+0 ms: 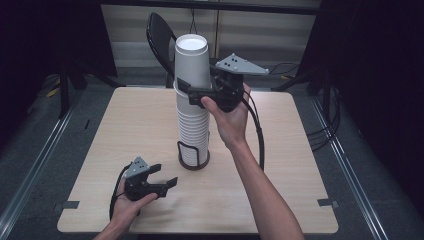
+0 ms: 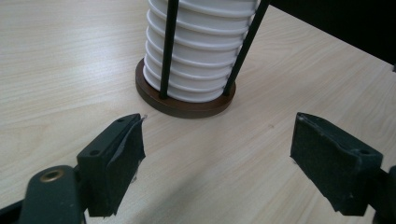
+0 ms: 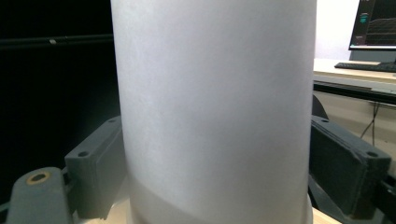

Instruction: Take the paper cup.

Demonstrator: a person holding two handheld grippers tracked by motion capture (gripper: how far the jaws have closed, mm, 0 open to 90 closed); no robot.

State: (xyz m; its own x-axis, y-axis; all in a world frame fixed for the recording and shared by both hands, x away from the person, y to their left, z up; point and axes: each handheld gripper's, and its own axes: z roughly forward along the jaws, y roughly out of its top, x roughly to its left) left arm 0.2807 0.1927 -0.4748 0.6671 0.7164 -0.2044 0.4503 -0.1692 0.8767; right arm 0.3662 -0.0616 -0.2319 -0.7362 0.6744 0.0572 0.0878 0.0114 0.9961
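ITEM: top cup (image 1: 191, 57), upside down, capping the cup stack (image 1: 193, 127) in the wire holder (image 1: 194, 159) at table (image 1: 280, 165) centre | RIGHT: right gripper (image 1: 192, 92) jaws flank the cup wall; firm closure cannot be told | LEFT: left gripper (image 1: 167, 184) spread, empty, near base | ADVICE: squeeze lightly; lift straight up; steady the holder if neighbours cling

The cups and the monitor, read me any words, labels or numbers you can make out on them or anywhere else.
None can be read.
Top cup gripped by the right gripper: plain white, no print.
Stacked cups and brown holder base: no label.
Monitor in the right gripper view: shows a graph, its text too small and blurred.
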